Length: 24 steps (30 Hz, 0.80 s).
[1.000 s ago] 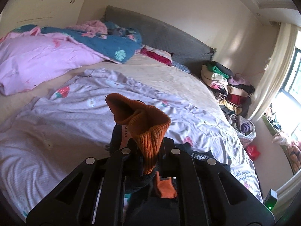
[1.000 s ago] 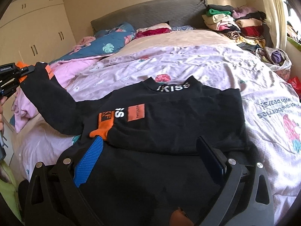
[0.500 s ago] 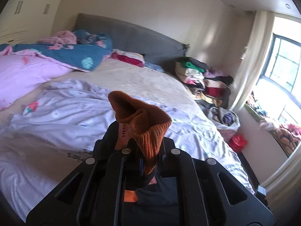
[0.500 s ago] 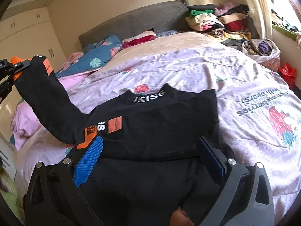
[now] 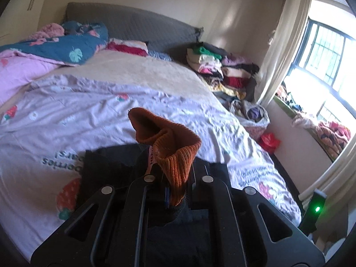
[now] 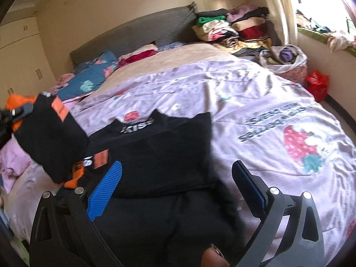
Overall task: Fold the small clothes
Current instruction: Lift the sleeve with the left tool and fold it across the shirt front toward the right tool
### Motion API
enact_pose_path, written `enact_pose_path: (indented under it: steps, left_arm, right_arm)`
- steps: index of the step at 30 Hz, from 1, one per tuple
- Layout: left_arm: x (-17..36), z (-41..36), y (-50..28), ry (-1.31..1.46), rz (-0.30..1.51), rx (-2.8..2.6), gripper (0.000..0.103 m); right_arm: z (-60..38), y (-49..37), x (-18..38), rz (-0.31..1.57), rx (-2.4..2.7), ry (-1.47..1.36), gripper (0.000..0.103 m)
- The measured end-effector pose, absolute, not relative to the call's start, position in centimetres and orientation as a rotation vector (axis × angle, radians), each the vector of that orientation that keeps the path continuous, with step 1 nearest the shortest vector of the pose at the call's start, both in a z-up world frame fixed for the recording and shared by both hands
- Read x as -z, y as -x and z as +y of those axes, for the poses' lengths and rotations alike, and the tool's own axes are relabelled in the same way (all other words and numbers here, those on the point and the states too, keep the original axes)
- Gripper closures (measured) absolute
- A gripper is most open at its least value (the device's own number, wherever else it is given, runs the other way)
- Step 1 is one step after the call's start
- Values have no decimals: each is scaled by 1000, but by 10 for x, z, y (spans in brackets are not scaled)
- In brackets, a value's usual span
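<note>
One sleeve (image 6: 51, 138) of the black sweatshirt (image 6: 160, 155) on the bed (image 6: 278, 102) hangs from my left hand-held gripper (image 5: 175, 187), clamped on its orange cuff (image 5: 173, 149), left of the torso; right hand-held gripper (image 6: 175, 182) gapes over the hem.

The orange cuff (image 5: 175, 155) is ribbed knit; the black sweatshirt (image 6: 160, 153) is matt cloth. The lilac bedsheet (image 6: 255, 102) is thin, wrinkled fabric. The right gripper (image 6: 175, 187) has matt black plastic with blue, dimpled pads (image 6: 106, 189).

Open right claw (image 6: 178, 187) over black sweater (image 6: 160, 155)
</note>
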<state>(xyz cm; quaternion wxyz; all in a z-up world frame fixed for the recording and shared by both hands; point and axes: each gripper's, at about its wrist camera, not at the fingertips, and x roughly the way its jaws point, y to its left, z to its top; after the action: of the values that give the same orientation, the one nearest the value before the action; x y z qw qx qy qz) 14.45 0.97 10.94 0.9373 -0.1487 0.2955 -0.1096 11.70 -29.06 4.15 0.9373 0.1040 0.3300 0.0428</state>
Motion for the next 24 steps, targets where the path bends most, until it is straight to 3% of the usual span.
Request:
enact_pose_path:
  steps: [20,23,24]
  left_arm:
    - [-24,-62,-158,251,830,426,99]
    - [-17,-69,-156,246,849,468,92]
    - [-15,-71,-155,242,856,483,83]
  right_arm:
    - [-334,-122,-27,714,52,-233,5]
    - [-337,-123,-25,721,52,-243,5]
    - [-338,-124,-24,725,52,-247,5]
